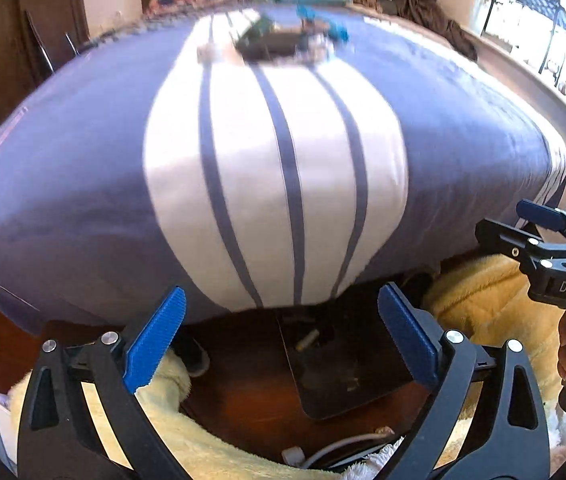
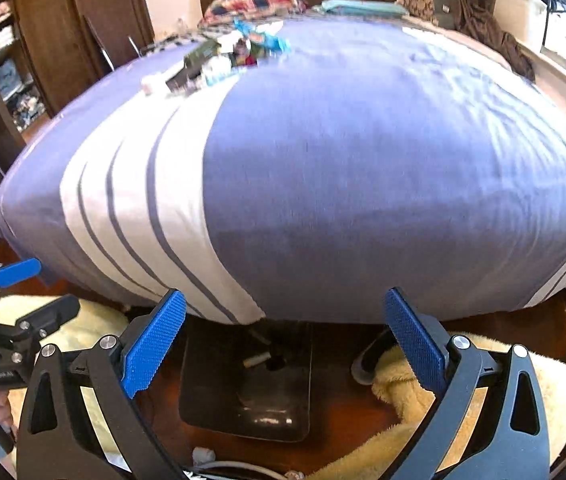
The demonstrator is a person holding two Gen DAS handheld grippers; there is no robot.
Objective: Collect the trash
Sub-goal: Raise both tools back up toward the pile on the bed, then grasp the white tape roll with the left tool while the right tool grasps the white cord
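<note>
Trash (image 1: 283, 40) is lying in a pile at the bed's (image 2: 363, 160) far end, near the pillows (image 2: 255, 0). You're holding both tongs wide open with nothing in them, left gripper (image 1: 279, 336) and right gripper (image 2: 283, 340) side by side over a dark bin (image 2: 247, 380) sitting on the floor at the bed's foot.

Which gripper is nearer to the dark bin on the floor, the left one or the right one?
Neither is clearly nearer. The dark bin sits between the open jaws of the left gripper and likewise of the right gripper, both raised above it.
</note>
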